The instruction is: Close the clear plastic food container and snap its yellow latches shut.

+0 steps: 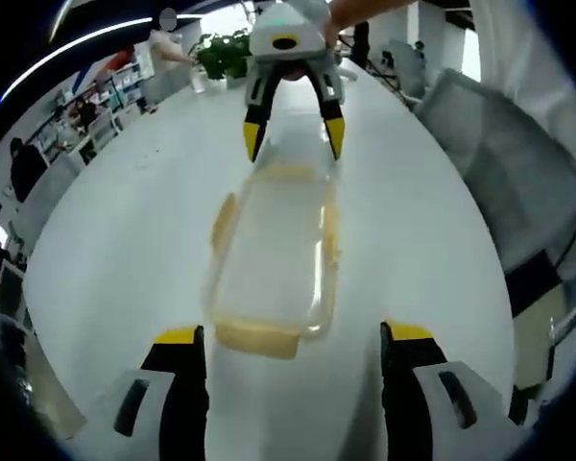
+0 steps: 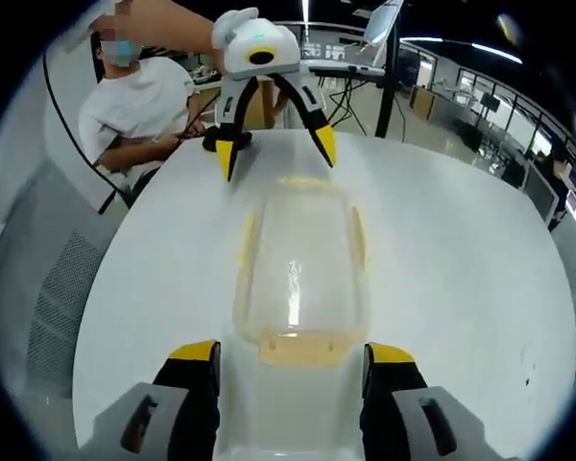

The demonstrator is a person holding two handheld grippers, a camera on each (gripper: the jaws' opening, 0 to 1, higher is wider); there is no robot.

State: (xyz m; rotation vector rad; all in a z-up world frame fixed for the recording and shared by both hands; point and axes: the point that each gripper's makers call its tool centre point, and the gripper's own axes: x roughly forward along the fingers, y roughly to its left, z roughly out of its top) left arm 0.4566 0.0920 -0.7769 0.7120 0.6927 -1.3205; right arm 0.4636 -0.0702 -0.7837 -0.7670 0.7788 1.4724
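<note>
On the white table [image 1: 125, 240], unlabelled clear container [image 1: 274, 254] between two spread, empty grippers: left [image 1: 293, 346], right [image 2: 293, 360].

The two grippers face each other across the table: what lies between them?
The clear plastic food container with yellow latches, on the white table, in both views.

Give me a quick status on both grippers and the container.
Left gripper open at one end of the container, right gripper open at the other. Lid on; latch state unclear. White table around it; nothing blocking.
</note>
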